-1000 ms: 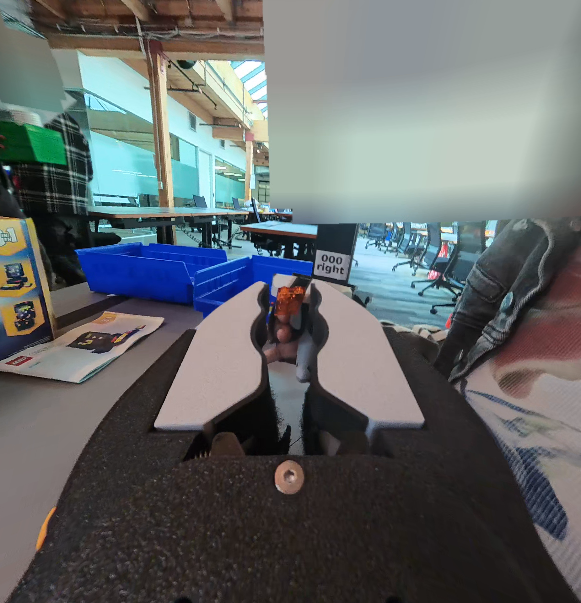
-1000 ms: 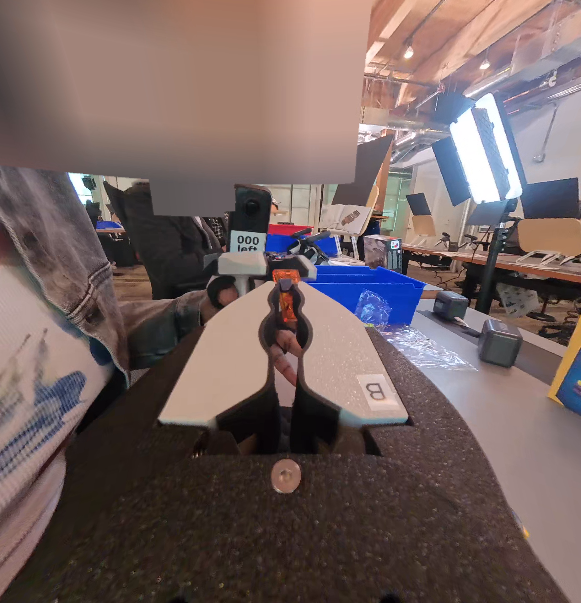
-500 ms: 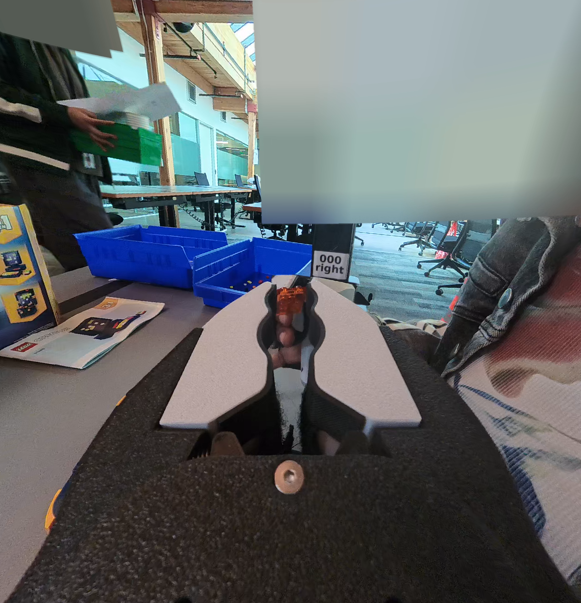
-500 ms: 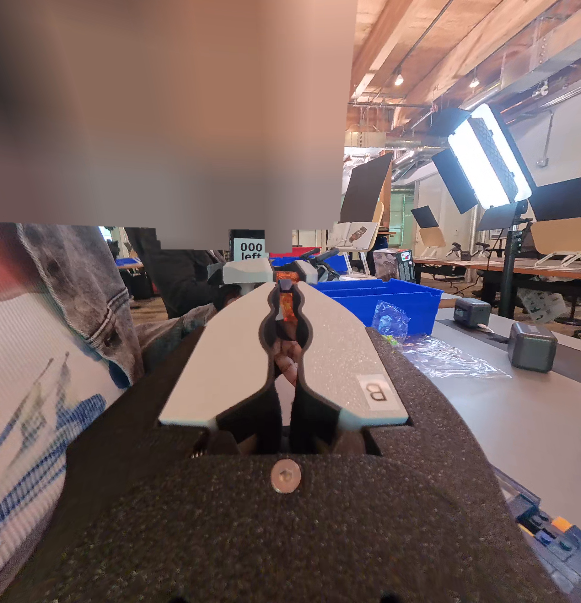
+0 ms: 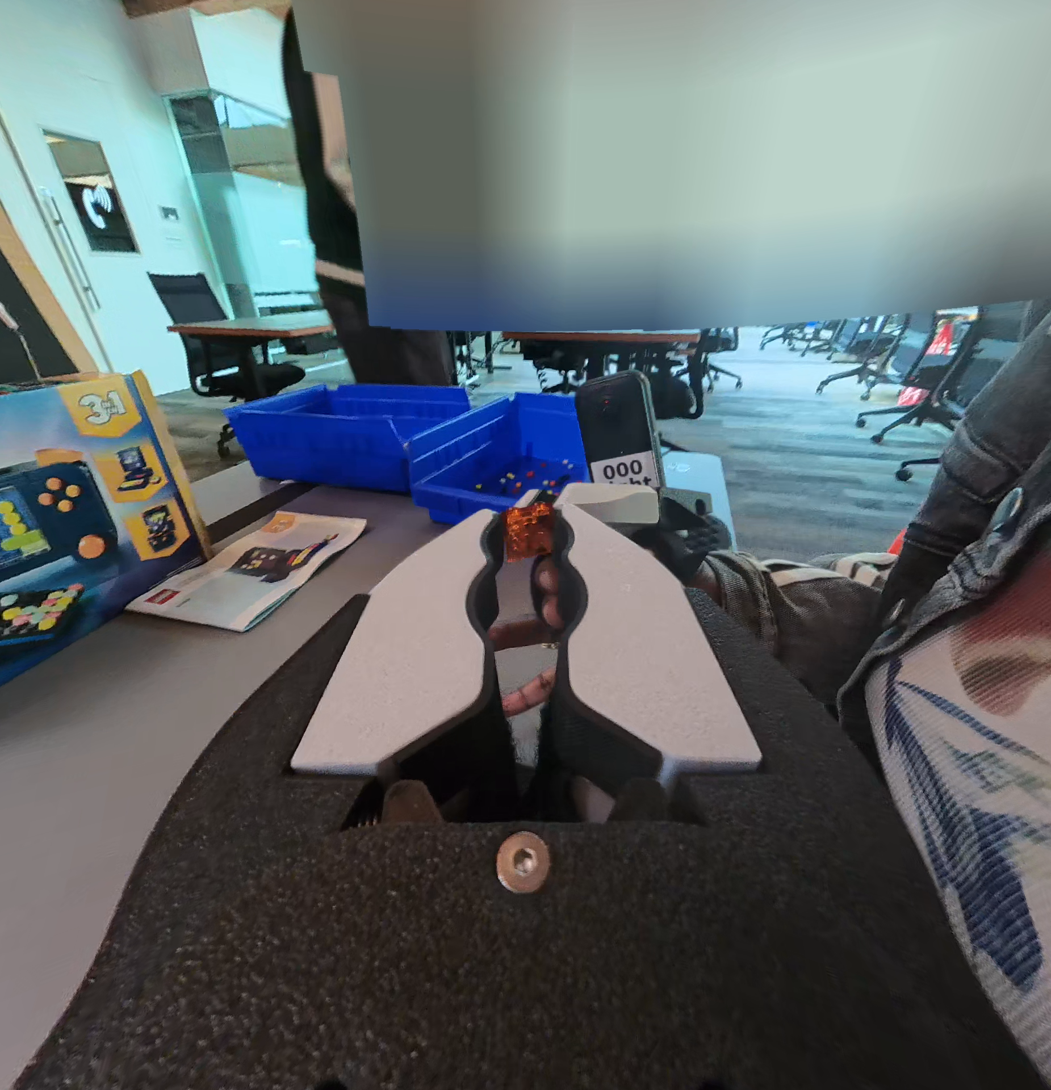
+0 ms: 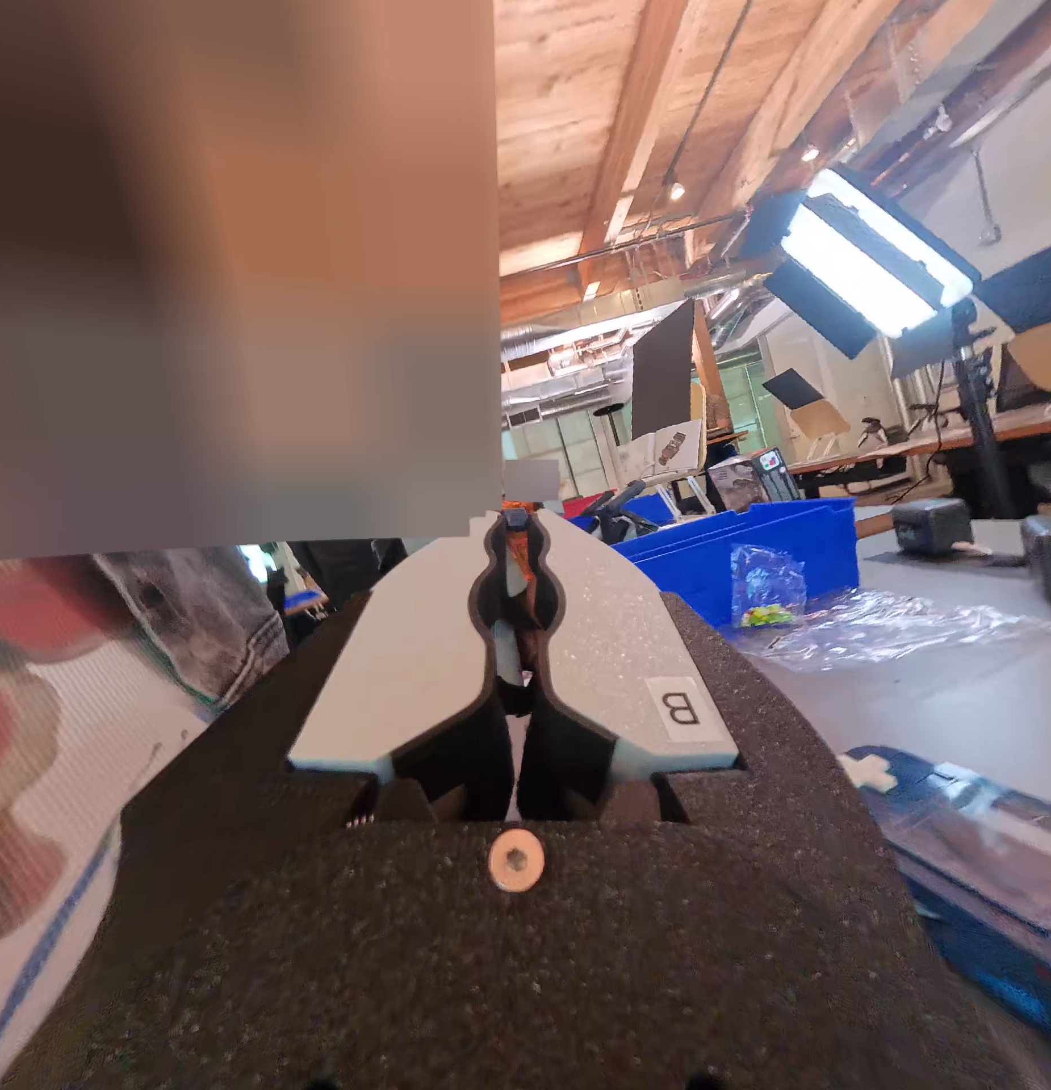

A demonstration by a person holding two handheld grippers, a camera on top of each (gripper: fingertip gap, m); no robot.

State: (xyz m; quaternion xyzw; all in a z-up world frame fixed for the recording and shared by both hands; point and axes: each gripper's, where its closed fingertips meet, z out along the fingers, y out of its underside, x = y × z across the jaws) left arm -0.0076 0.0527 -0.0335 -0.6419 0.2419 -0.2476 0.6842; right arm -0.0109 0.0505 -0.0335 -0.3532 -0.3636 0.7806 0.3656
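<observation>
Translucent orange toy brick (image 5: 529,532) sits pinched at the tips of your left gripper (image 5: 527,519), jaws closed on it, raised above the grey table (image 5: 74,761). Your right gripper (image 6: 516,528) meets it from the opposite side; its jaws are nearly together around a small dark piece (image 6: 516,521) with orange just behind, though you cannot tell from the pictures whether they actually grip it. Your fingers (image 5: 547,590) show through the gap between the left jaws. Farther off on the left lie a folded instruction booklet (image 5: 248,569) and, beside it, an upright blue and yellow toy box (image 5: 68,507). Beyond those stand two blue plastic bins (image 5: 416,436), side by side, the right one holding small coloured pieces. On the right side, a clear plastic bag (image 6: 767,584) leans against another blue bin (image 6: 741,548).
</observation>
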